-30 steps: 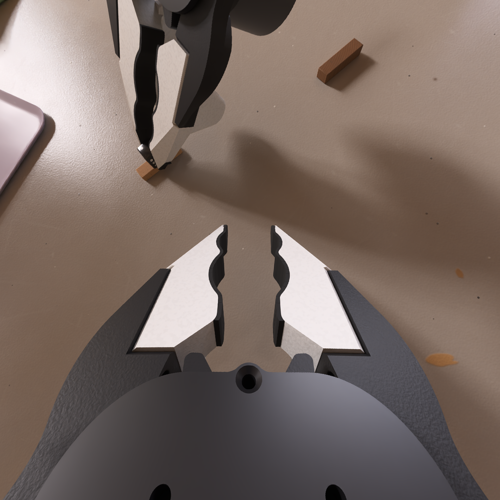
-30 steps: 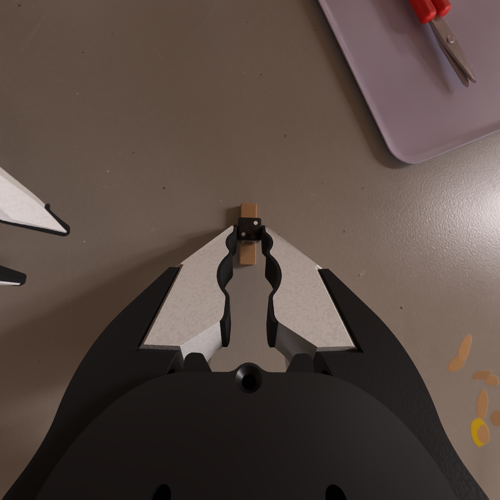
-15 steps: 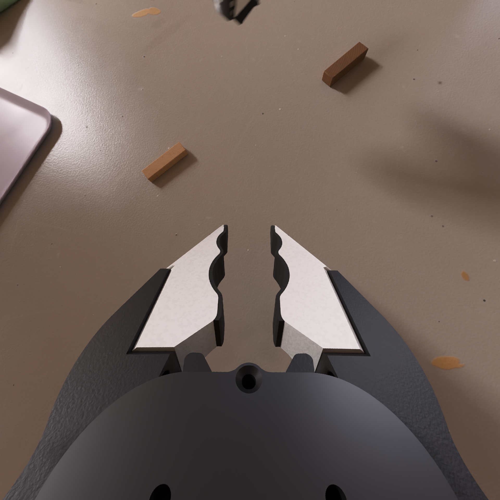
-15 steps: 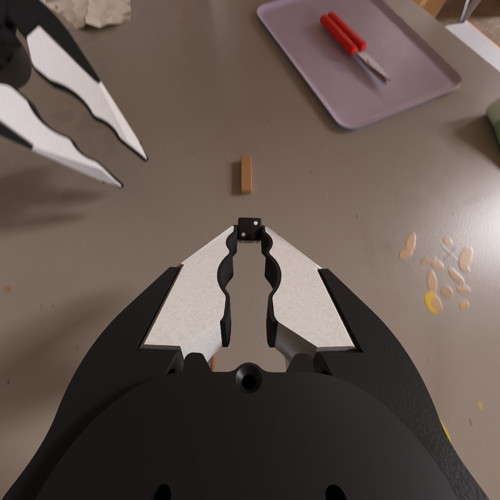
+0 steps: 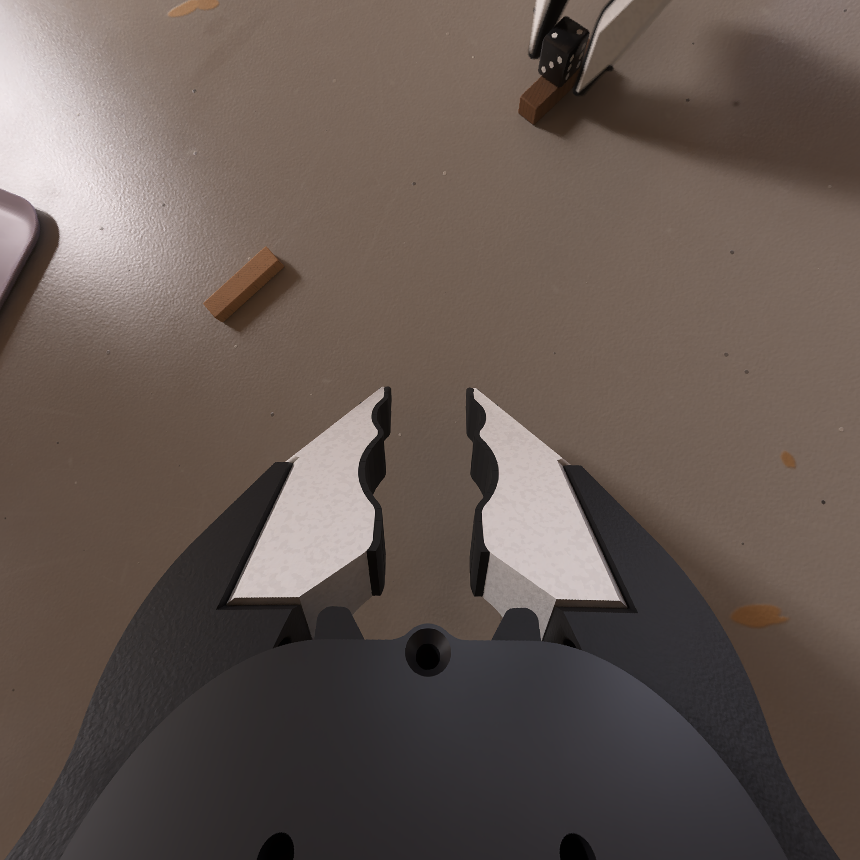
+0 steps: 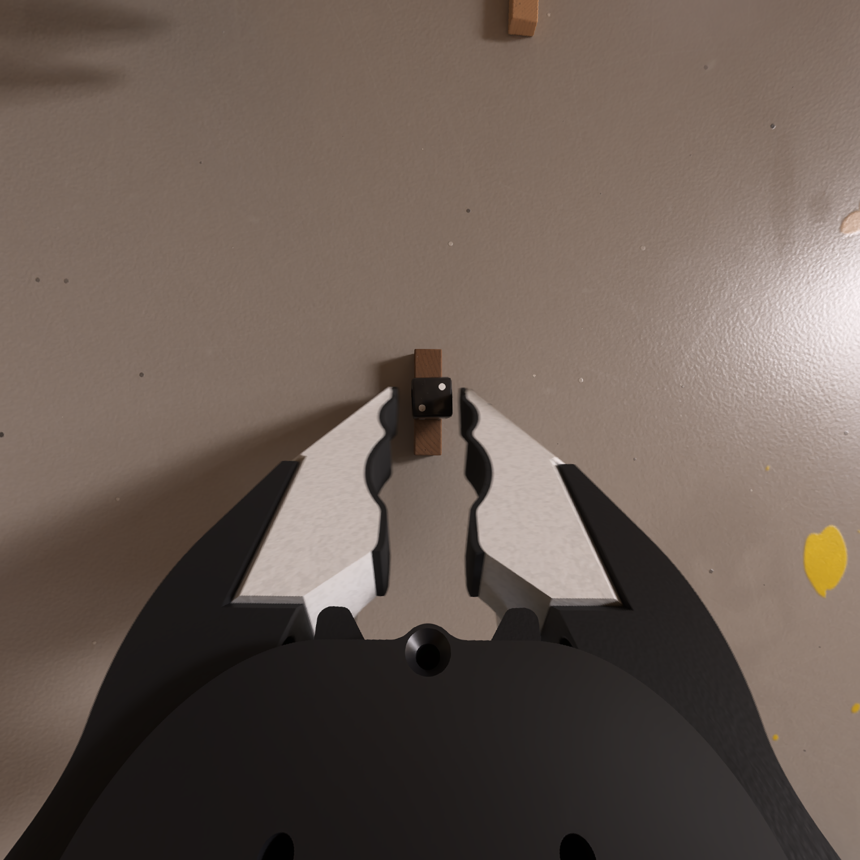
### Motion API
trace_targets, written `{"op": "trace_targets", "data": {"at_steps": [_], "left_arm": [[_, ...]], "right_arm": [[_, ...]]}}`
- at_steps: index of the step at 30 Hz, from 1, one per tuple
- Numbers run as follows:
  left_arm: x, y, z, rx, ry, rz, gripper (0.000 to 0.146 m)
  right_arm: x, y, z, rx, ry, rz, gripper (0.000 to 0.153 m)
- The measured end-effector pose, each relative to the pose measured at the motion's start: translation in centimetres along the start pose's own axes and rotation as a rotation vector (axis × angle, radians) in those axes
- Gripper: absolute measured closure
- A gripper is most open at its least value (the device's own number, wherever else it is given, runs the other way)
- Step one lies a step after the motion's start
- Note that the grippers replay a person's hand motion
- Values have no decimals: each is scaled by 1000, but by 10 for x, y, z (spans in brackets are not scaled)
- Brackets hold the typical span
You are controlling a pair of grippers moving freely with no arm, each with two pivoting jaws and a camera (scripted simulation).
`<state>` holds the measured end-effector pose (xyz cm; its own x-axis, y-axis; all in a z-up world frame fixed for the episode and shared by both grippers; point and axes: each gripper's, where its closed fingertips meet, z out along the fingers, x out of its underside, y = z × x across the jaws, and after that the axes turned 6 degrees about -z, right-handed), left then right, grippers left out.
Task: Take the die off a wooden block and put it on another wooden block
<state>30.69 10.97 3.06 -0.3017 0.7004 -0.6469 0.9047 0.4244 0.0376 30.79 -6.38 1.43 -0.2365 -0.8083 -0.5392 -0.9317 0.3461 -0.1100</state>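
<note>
A black die (image 6: 432, 397) with white pips sits on top of a dark brown wooden block (image 6: 428, 435). My right gripper (image 6: 429, 395) is open and straddles the die, with a small gap on each side. In the left wrist view the die (image 5: 561, 58) rests on the dark block (image 5: 540, 100) at the top right, between the right gripper's fingers (image 5: 614, 42). A lighter wooden block (image 5: 244, 291) lies bare on the table at the left; it also shows at the top edge of the right wrist view (image 6: 522, 18). My left gripper (image 5: 428, 395) is open and empty above the table.
The corner of a purple tray (image 5: 14, 246) shows at the left edge. Flat paint marks lie on the brown table: an orange one (image 5: 758, 615) and a yellow one (image 6: 824, 558).
My right gripper carried the die away from the light block to the dark block, lowered it there and opened its fingers. My left gripper stayed open and hardly moved.
</note>
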Motion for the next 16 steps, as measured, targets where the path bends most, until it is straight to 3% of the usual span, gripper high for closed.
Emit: {"op": "trace_targets", "data": {"at_steps": [2,5,10,16], "left_arm": [[0,0,-1,-3,2,4,114],[0,1,-4,-8,-2,3,114],[-1,2,-5,-7,-10,3,113],[0,4,-6,-16,-11,9,113]], "right_arm": [[0,0,0,1,7,9,103],[-4,-1,-6,5,-10,8,90],[-21,-22,-11,65,-64,34,100],[-27,-47,14,115,7,-17,103]]}}
